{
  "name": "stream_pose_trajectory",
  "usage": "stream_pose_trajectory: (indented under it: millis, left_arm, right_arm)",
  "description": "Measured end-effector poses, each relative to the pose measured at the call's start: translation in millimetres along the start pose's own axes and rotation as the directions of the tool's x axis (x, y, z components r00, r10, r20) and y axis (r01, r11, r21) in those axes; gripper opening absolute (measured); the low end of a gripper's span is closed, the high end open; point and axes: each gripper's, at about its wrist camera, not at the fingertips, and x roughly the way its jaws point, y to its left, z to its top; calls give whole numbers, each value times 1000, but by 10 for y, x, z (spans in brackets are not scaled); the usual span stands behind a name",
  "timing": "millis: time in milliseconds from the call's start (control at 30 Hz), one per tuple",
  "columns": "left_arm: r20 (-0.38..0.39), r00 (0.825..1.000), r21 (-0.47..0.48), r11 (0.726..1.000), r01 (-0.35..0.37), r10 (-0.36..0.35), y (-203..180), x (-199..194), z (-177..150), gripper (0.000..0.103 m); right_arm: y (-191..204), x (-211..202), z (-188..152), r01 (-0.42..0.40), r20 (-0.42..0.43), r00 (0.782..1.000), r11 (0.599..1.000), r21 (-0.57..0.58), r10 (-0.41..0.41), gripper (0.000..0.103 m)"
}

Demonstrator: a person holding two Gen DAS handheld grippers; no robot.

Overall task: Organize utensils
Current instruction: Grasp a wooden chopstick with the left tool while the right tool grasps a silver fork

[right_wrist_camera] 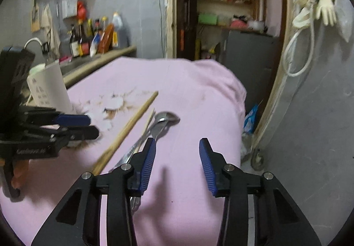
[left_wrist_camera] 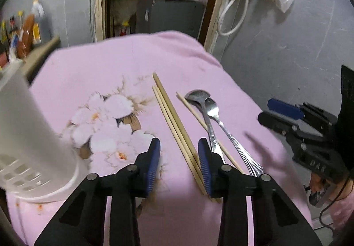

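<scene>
The only lettering is embossed on the side of each black gripper body, and blur leaves it unreadable in both views; the labels on the bottles [right_wrist_camera: 93, 35] on the grey counter at ten o'clock in the right wrist view cannot be read either.

Counted on the pink flower-printed cloth [left_wrist_camera: 106, 64]: three pale wooden chopsticks and two shiny metal utensils. A pair of wooden chopsticks [left_wrist_camera: 170, 117] lies side by side, running from twelve o'clock toward six; the third, single chopstick [left_wrist_camera: 194, 113] lies just to its right, passing under the metal handles. The metal spoon [left_wrist_camera: 199, 100] and the metal fork [left_wrist_camera: 223, 126] lie crossed, their heads touching at the far end. One white slotted plastic utensil holder [left_wrist_camera: 26, 135] stands at nine o'clock in the left wrist view.

The left gripper [left_wrist_camera: 179, 166] has its blue-padded jaws partly apart, with nothing pinched; the chopstick pair runs beside the right pad. The right gripper [right_wrist_camera: 177, 166] has its jaws partly apart over bare cloth, with the utensils at its eleven o'clock.
</scene>
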Motion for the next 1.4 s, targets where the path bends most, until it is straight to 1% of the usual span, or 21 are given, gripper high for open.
stream_pose_trajectory:
  millis: [67,267,333,467,867,933,967,1000,1100,1167,1267,1400]
  left_arm:
    - [-34,999,-27,999,20,-21,52,97,45,19]
    - [-82,996,-77,997,15,-21,208,295,158,11]
    - [-109,994,-91,996,1,-11,260,340,188,10]
    - [-112,993,-115,993,12,-25,344,385,254,10]
    - [-126,991,-168,985,33,-55,383,546,417,10]
    - [-123,991,-168,985,28,-49,361,539,417,8]
    - [-121,991,-165,986,29,-49,358,536,416,4]
    - [-121,991,-168,985,31,-52,359,533,414,4]
    - [-125,991,-177,984,25,-47,353,552,425,3]
    - [-130,990,-183,983,24,-48,359,531,400,3]
    - [-139,989,-181,983,22,-48,363,466,343,3]
    - [-149,988,-171,985,18,-43,369,364,267,3]
  right_arm:
    - [-12,77,-12,-13,-35,999,1000,0,13,35]
    - [-35,244,-22,-49,-97,994,999,-1,49,33]
    - [-13,299,-16,-65,-119,991,998,-8,63,33]
    - [36,423,15,-83,-167,983,996,-25,78,33]
    - [134,519,63,-85,-194,979,994,-75,69,33]
    - [152,545,73,-77,-200,978,993,-85,59,33]
    - [162,558,76,-74,-202,978,993,-88,55,33]
    - [163,568,82,-71,-203,978,993,-91,51,32]
    - [168,597,92,-64,-204,978,993,-96,44,30]
    - [166,600,97,-63,-204,978,993,-98,42,26]
    - [150,568,84,-48,-202,979,993,-112,25,26]
    - [87,579,110,-62,-217,975,995,-82,43,27]
